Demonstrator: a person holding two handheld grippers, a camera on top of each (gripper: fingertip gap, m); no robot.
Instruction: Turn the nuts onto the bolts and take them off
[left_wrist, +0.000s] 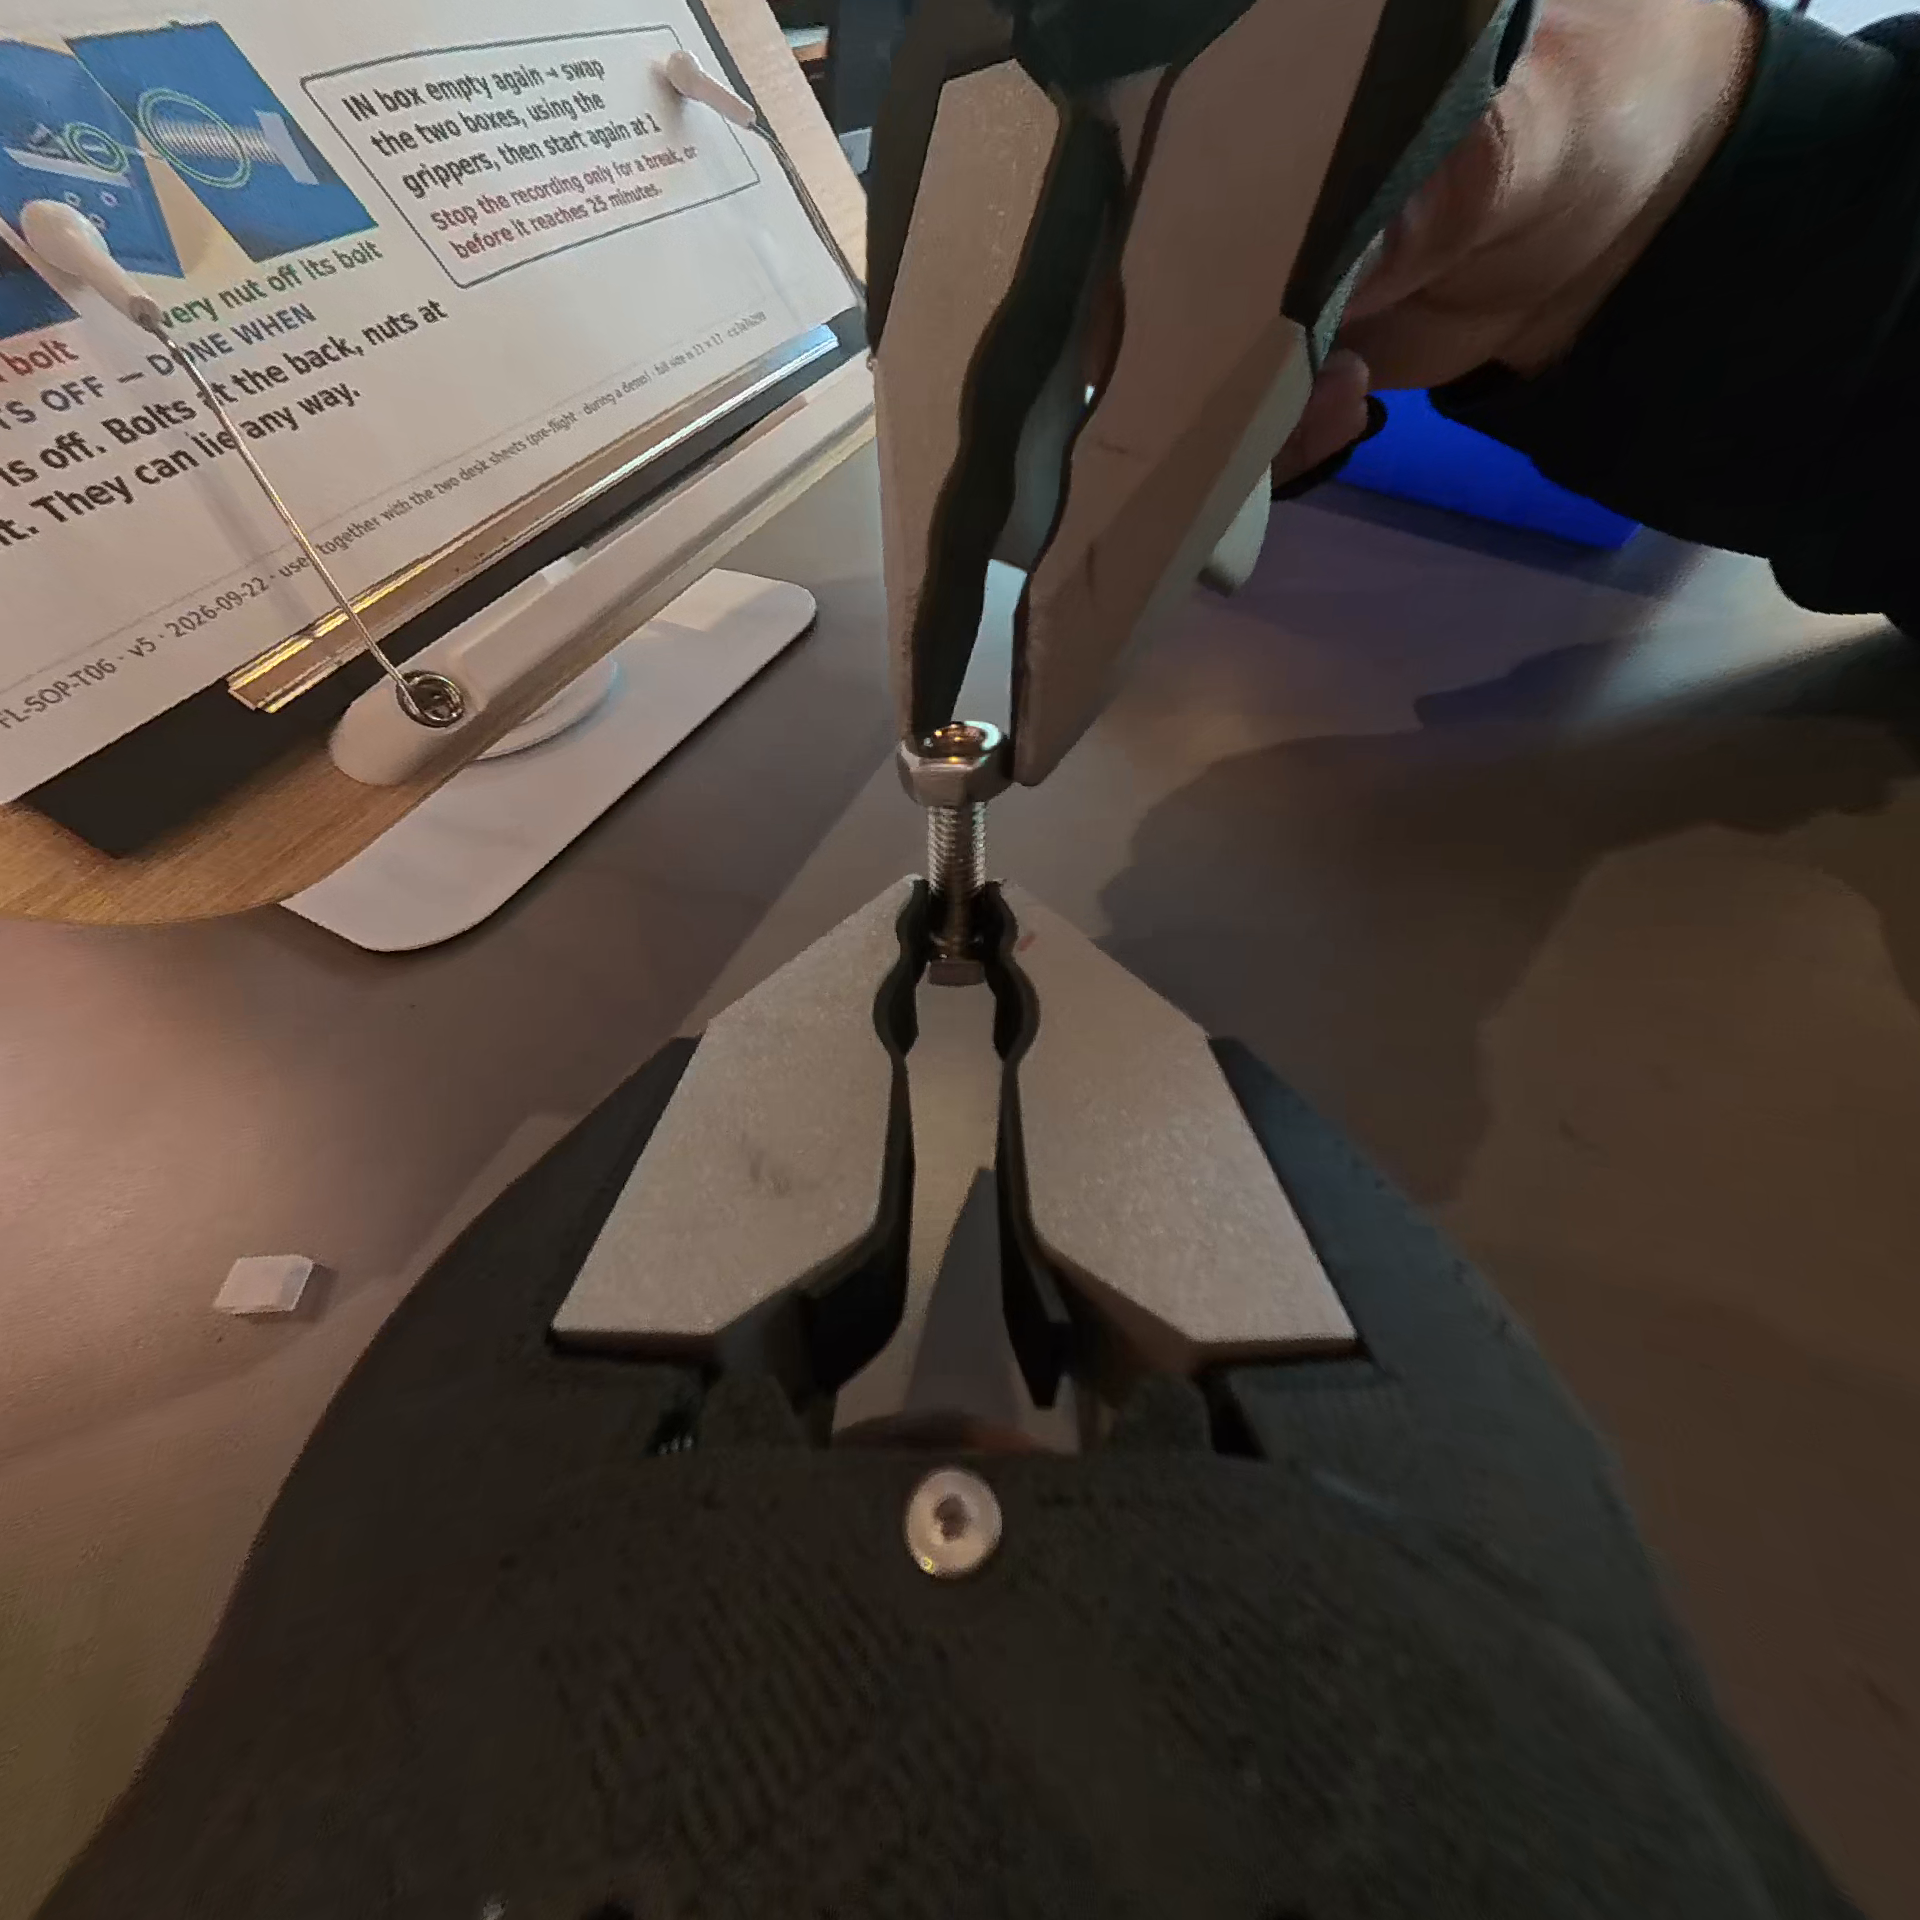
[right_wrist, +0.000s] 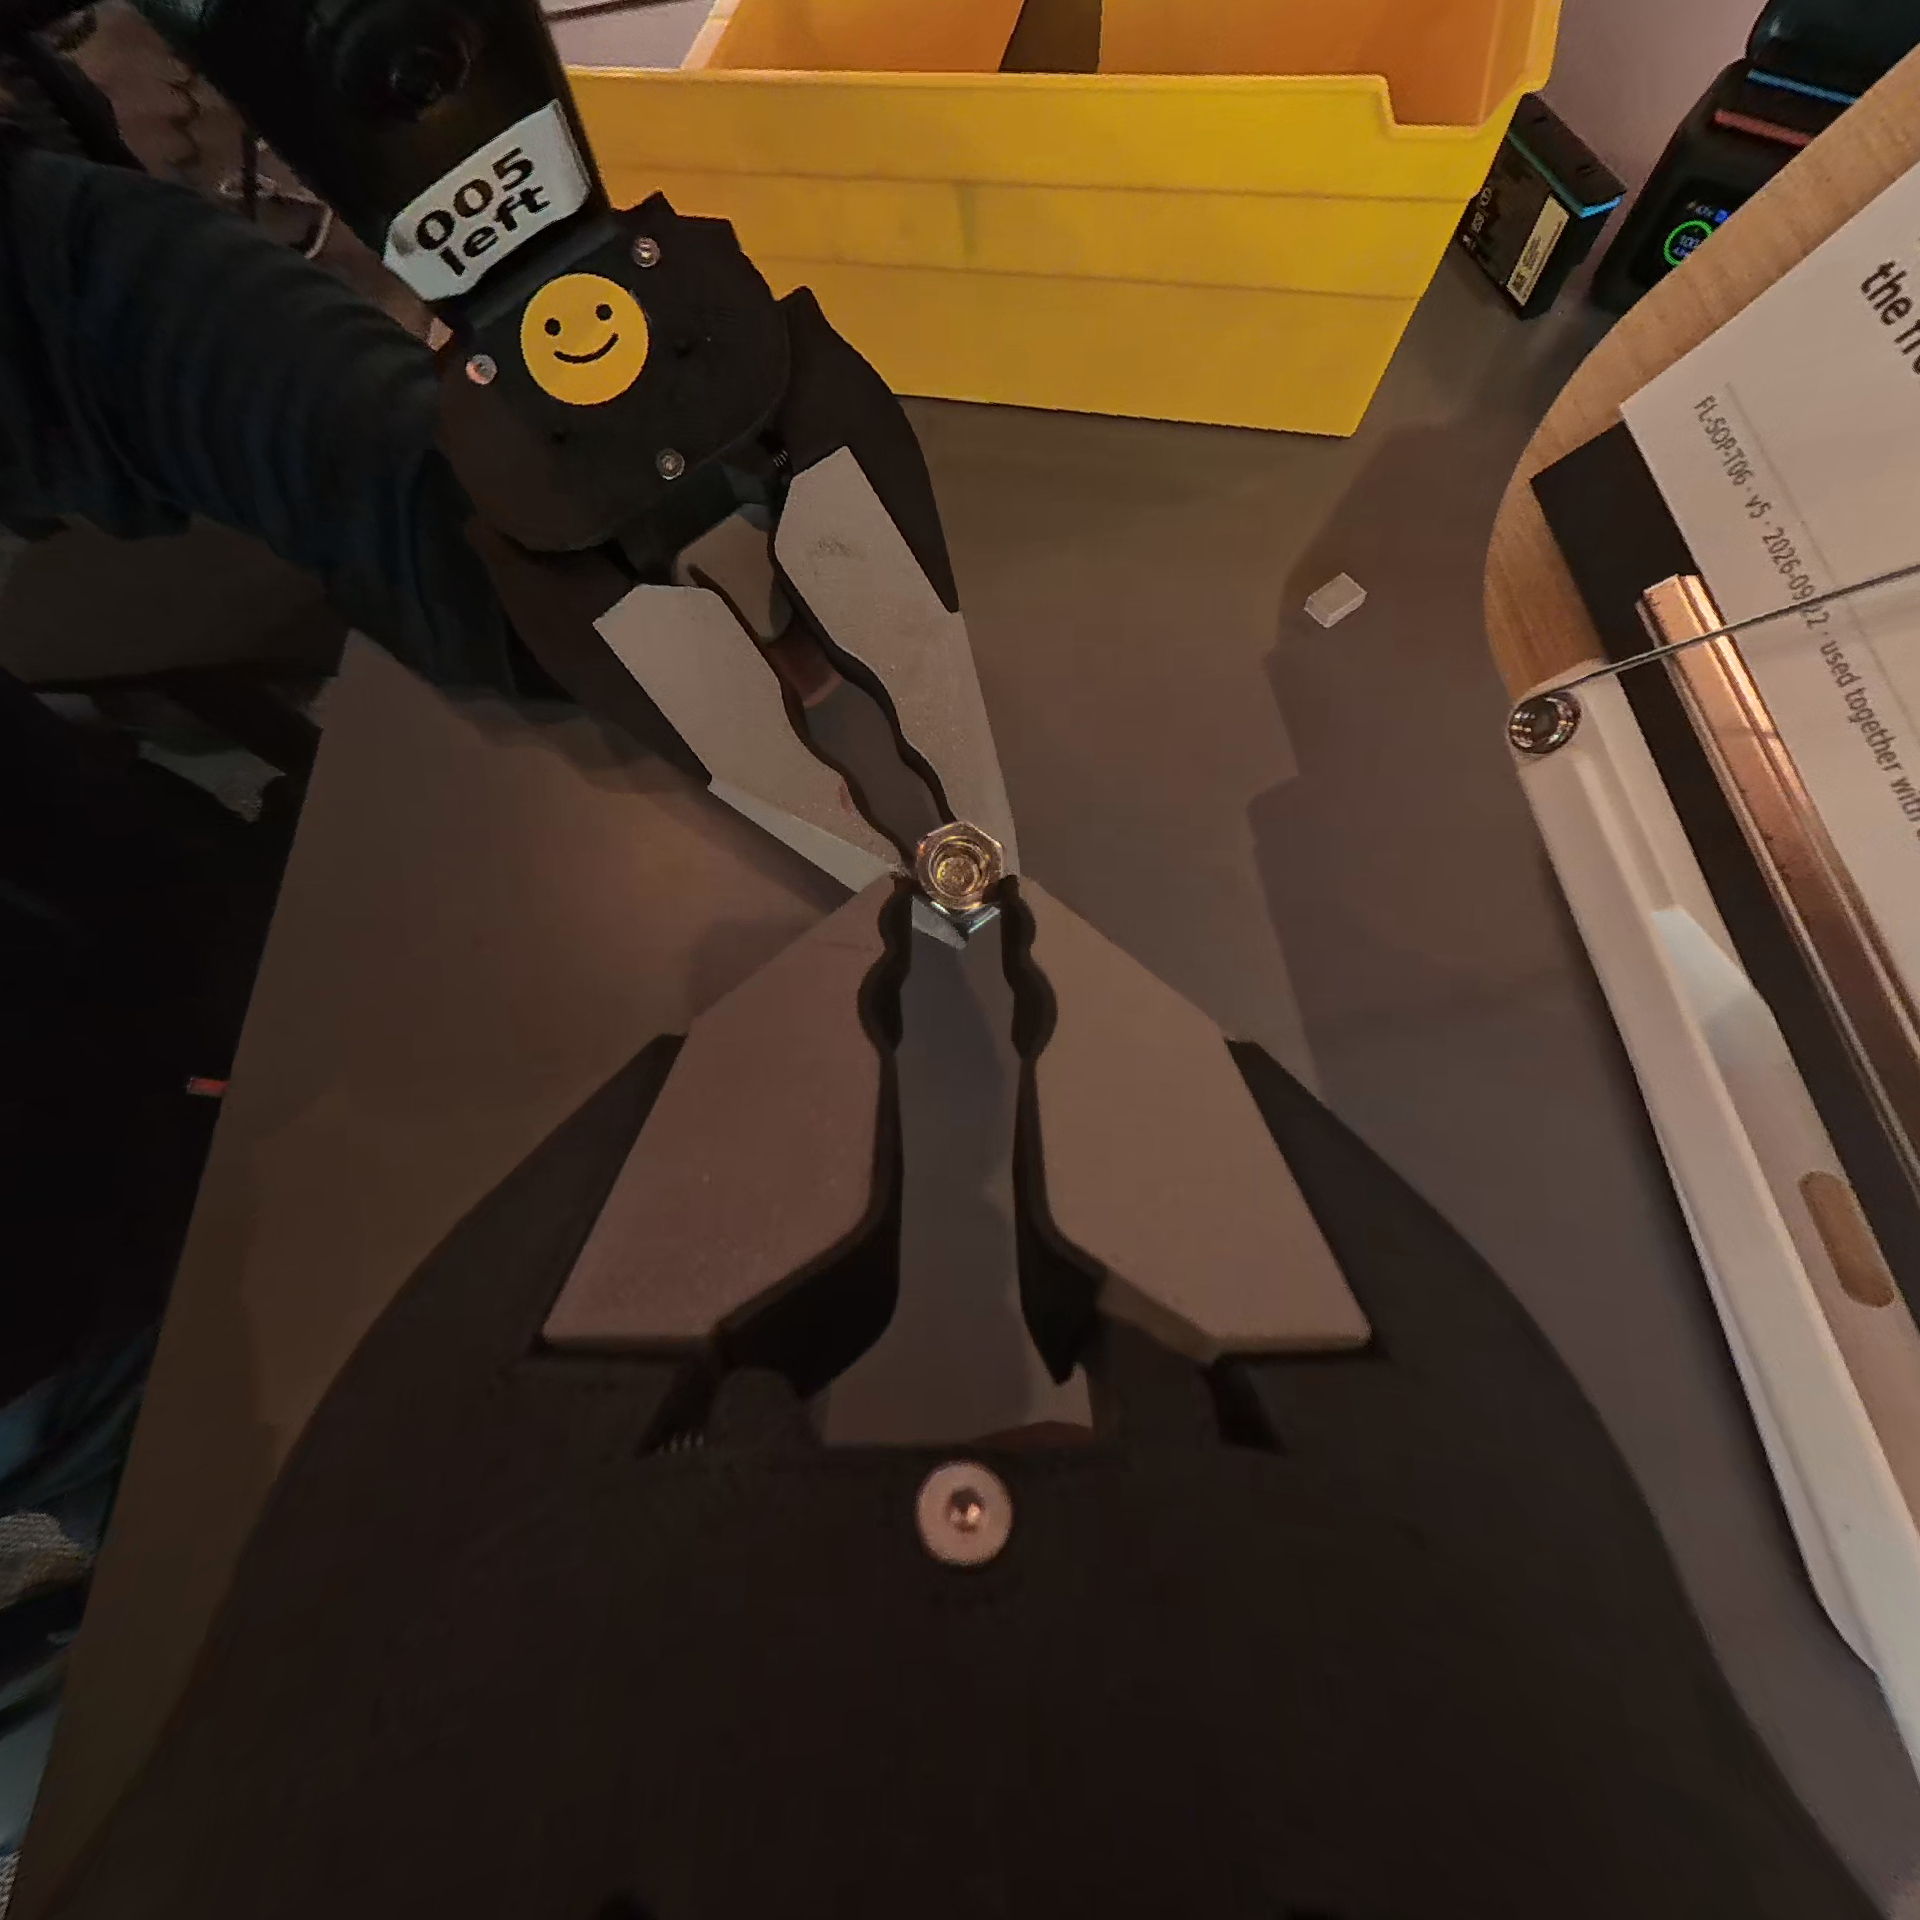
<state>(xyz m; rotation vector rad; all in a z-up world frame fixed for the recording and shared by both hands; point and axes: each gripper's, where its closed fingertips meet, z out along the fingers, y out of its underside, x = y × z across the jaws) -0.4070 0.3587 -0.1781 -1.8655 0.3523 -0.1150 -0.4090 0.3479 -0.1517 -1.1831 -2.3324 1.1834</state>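
Observation:
A silver bolt (left_wrist: 948, 844) stands upright with a hex nut (left_wrist: 954, 764) on its upper end. My left gripper (left_wrist: 956, 909) is shut on the bolt's lower end, near the head. My right gripper (left_wrist: 971, 748) comes down from above, and its fingertips close on the nut. In the right wrist view I look along the bolt. The nut (right_wrist: 954, 865) sits end-on between my right gripper's tips (right_wrist: 951, 896). The left gripper (right_wrist: 920, 847), with a yellow smiley sticker, reaches in from the upper left. Both hold the parts above the grey table (left_wrist: 1455, 1039).
A yellow bin (right_wrist: 1039, 260) stands at the back. A wooden stand with an instruction sheet (left_wrist: 312, 364) is at the left, on a white base (left_wrist: 436, 873). A small white block (left_wrist: 265, 1283) lies on the table. A blue object (left_wrist: 1486, 488) and a person's hand (left_wrist: 1507, 208) are at the right. My left and right fingertips are right by each other.

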